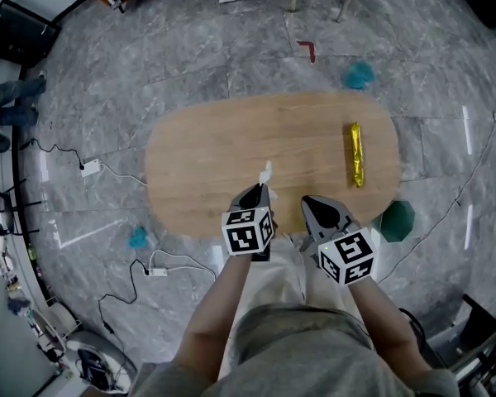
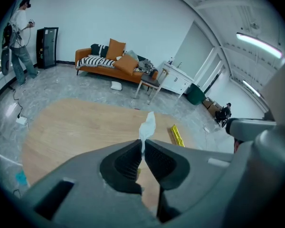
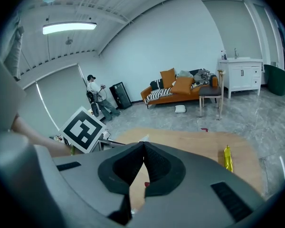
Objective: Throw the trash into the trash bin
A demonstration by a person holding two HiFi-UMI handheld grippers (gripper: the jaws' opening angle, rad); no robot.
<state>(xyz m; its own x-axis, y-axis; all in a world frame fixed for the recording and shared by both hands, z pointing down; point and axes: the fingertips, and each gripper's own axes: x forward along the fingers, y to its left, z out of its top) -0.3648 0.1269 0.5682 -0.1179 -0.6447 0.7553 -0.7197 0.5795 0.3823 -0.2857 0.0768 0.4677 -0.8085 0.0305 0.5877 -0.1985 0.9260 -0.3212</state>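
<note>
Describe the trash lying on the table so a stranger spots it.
Find the oval wooden table. Toward its right end lies a long shiny yellow foil wrapper. The white paper scrap is pinched in the left gripper; this one lies loose.

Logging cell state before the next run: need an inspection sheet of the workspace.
Surface: oval wooden table, bare apart from one wrapper.
Job's things: yellow wrapper lying on the table's right part; white paper scrap, held; green bin on the floor at the table's right edge.
Clutter: teal scraps on the floor.
Claws: left claw shut on the paper scrap; right claw shut, empty.
Cables: white cable and power strip on the floor.
Surroundings: orange sofa, person standing far off.
</note>
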